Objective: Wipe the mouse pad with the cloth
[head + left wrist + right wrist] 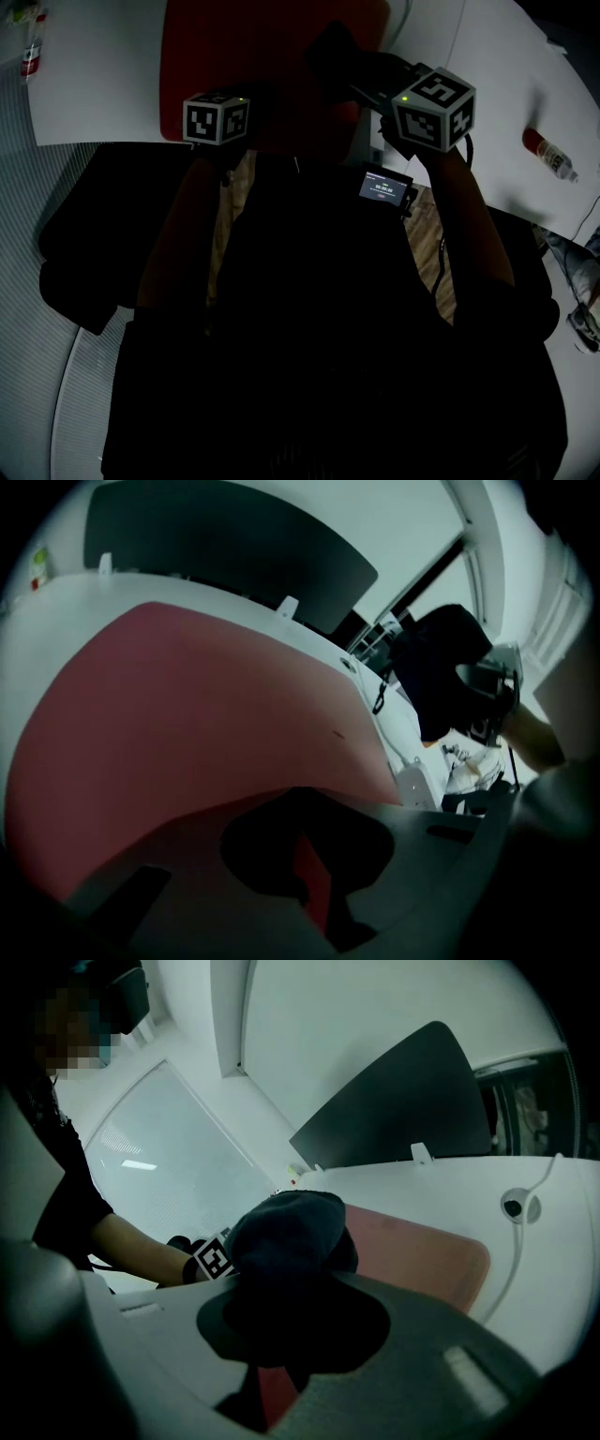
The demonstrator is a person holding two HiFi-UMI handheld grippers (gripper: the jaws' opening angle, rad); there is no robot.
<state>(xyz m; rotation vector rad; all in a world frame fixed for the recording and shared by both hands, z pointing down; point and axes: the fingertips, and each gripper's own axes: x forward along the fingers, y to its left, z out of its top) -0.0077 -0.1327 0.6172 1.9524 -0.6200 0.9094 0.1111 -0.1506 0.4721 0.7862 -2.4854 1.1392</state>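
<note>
The red mouse pad lies on the white table, at the far side of the scene, straight ahead of the person. The light is dim, and the person's dark clothing fills most of the near half of the head view.

The right gripper is closed on a dark cloth. The cloth is bunched into a rounded wad that bulges out beyond the jaws. In the head view the wad sits over the right part of the pad, near its right edge. Whether the cloth touches the pad cannot be told.

The left gripper holds nothing. Its jaws stand narrow, with only a thin slit between them, and the red of the pad shows through that slit. This gripper hangs low over the left part of the pad, near the pad's near edge, and the pad fills most of the left gripper view.

The two grippers are side by side, a little apart, each with its marker cube facing up.

A dark panel stands upright along the far edge of the table, beyond the pad. A bottle with a red cap lies on the table, well to the right of the pad. A small lit screen shows just near of the right gripper.
</note>
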